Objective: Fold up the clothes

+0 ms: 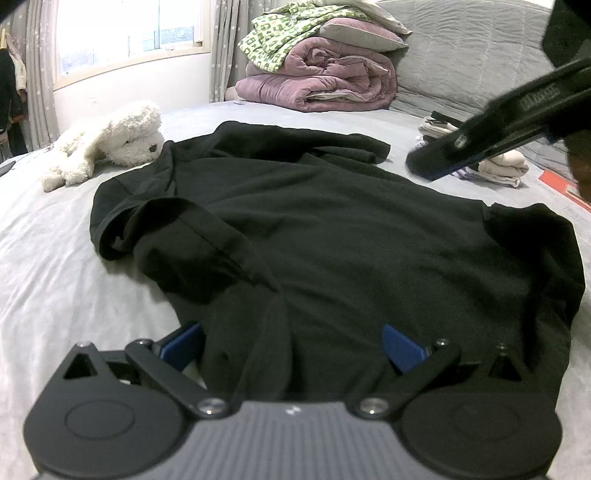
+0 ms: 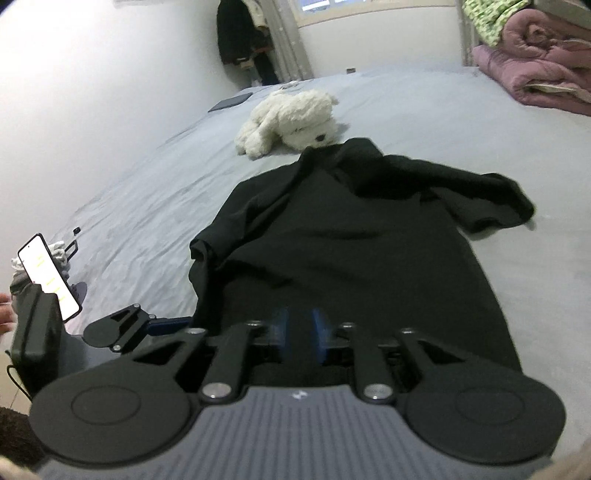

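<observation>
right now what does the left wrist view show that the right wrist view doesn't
Only the left wrist view: a pile of pale folded clothes on the right side of the bed. Only the right wrist view: a lit phone on a mount at the left, and dark hanging clothes by the far wall. Both: the black shirt spread on the grey bed, the white plush toy beyond it, and the purple quilt.

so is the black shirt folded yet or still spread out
Mostly spread: the black shirt lies flat on the bed, one sleeve out to the side, the other bunched over the body. No neat fold yet.
</observation>
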Demonstrator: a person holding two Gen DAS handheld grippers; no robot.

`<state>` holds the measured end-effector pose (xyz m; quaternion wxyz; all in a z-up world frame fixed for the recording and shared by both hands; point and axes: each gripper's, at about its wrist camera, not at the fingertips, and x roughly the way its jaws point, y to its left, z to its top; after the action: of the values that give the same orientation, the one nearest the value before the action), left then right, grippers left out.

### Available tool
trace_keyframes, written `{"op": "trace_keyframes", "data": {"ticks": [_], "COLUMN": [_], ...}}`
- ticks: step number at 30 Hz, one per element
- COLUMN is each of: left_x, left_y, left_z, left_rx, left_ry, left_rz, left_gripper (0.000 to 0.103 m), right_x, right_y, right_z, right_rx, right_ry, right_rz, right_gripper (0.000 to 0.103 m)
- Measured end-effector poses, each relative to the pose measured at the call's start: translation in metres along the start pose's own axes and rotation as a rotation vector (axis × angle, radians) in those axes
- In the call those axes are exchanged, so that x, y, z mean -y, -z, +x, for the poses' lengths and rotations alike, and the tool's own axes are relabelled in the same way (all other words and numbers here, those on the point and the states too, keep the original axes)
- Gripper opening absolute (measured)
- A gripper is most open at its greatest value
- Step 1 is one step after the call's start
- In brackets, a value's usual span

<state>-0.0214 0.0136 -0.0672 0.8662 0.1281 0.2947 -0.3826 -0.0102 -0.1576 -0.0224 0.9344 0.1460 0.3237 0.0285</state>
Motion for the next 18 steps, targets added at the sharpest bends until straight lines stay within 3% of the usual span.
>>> {"op": "trace_keyframes", "data": {"ticks": [2, 10, 14, 18], "left_x": [0.0, -0.001, -0.002, 0.0], "left_y": [0.0, 0.0, 0.001, 0.001], "left_z": [0.0, 0.001, 0.001, -0.001], "left_rx": [0.0, 0.001, 0.006, 0.005], "left_ry": [0.0, 0.0, 0.007, 0.001], "left_rz": [0.0, 0.0, -0.002, 0.004], "left_gripper": [0.103, 0.103, 0.103, 0.103], "right_x": [-0.005, -0.018, -0.012, 0.001], "right_y": [0.001, 0.012, 0.021, 0.022], "right_z": [-0.011, -0.038, -0.042, -0.038], "right_rx": [0.035, 0.091, 0.089, 0.073], "right_ry": [0.018, 0.05, 0.056, 0.191], "right_rz": [-0.002, 0.007, 0.046, 0.058], "right_gripper": [0.074, 0.08, 0.094, 0.098]}}
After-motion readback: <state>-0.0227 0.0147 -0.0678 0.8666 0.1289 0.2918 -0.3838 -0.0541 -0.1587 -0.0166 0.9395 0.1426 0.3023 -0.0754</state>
